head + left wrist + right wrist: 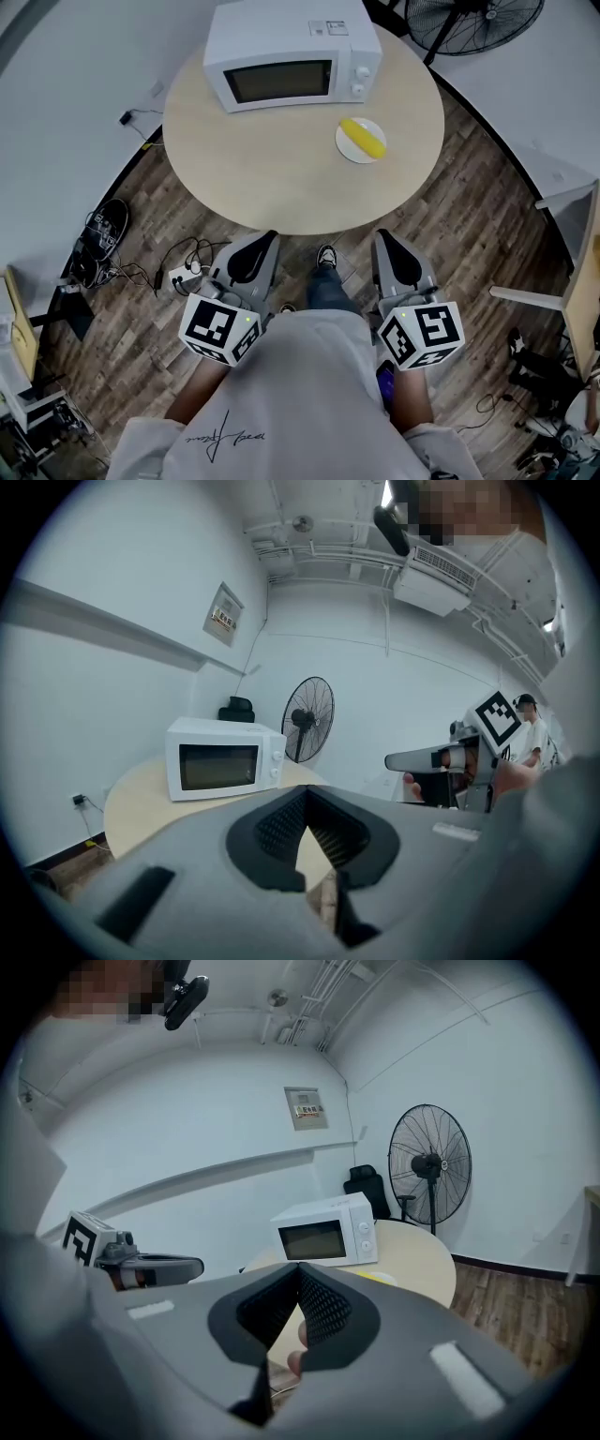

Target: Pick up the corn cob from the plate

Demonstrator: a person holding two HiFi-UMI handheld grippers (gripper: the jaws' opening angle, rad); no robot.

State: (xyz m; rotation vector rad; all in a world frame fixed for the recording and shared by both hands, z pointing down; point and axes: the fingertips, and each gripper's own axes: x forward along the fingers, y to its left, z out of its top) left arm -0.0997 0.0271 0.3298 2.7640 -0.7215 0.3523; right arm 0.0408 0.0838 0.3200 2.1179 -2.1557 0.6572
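The yellow corn cob (363, 137) lies on a small white plate (347, 148) at the right of a round beige table (281, 183), in front of a white microwave (291, 52). Both grippers hover over the wooden floor short of the table's near edge, far from the plate. My left gripper (261, 241) has its jaws together with nothing in them, as its own view (305, 801) shows. My right gripper (386, 237) is likewise shut and empty (298, 1269). In the right gripper view a sliver of the corn cob (378, 1277) shows above the right jaw. The left gripper view does not show it.
A standing fan (473, 19) is behind the table at the right. A power strip with cables (178, 274) and shoes (105, 230) lie on the floor at the left. My foot (325, 255) is near the table edge. Another person (531, 726) stands far off.
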